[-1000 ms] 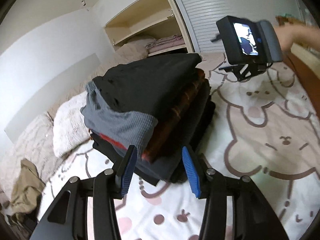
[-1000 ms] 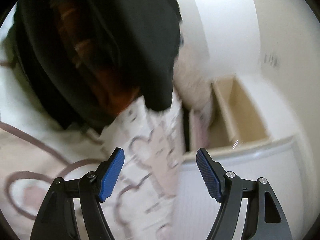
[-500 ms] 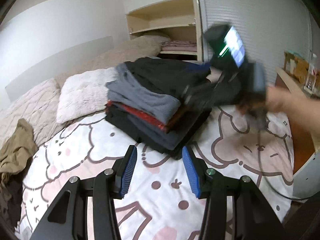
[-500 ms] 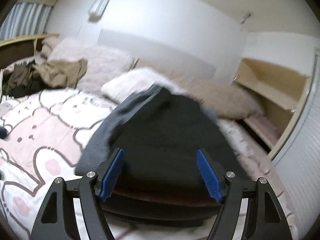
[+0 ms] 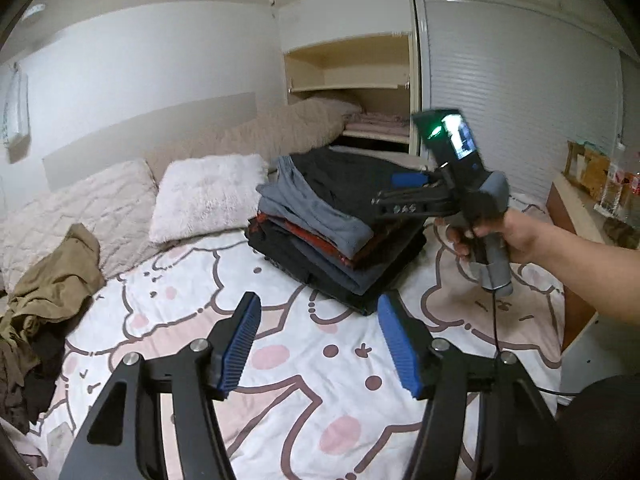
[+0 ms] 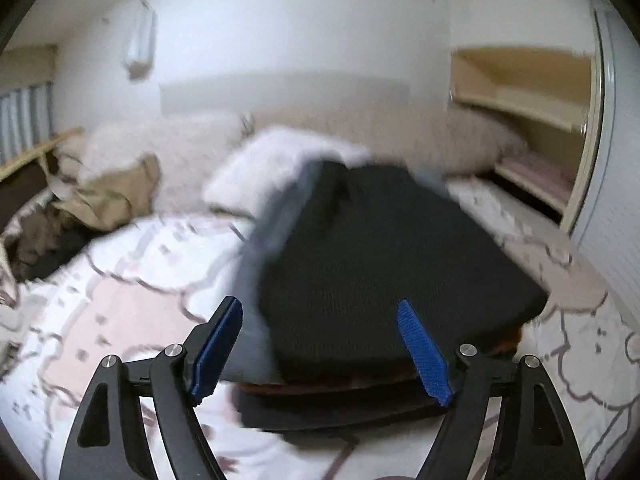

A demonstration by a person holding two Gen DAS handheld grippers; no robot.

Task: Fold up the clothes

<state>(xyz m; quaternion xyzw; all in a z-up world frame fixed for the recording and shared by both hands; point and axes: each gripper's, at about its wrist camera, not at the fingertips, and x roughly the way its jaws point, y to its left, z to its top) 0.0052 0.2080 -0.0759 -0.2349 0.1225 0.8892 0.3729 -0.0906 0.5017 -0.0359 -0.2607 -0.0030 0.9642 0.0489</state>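
Ahead of both grippers, a stack of folded clothes sits on the cartoon-print bedspread.

Left gripper hovers short of the stack's near corner, its jaws having just been opening, nothing between them. Right gripper hangs just above the stack's black top garment, jaws spread and having just widened, gripping nothing. Beyond the left gripper's left finger lies a crumpled khaki garment.

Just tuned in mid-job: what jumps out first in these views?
A tall stack of folded clothes sits mid-bed on the cartoon-print sheet, a dark garment on top. The right gripper hovers open at its right edge; the left gripper, also open and empty, is short of it. An unfolded olive garment lies crumpled at far left.
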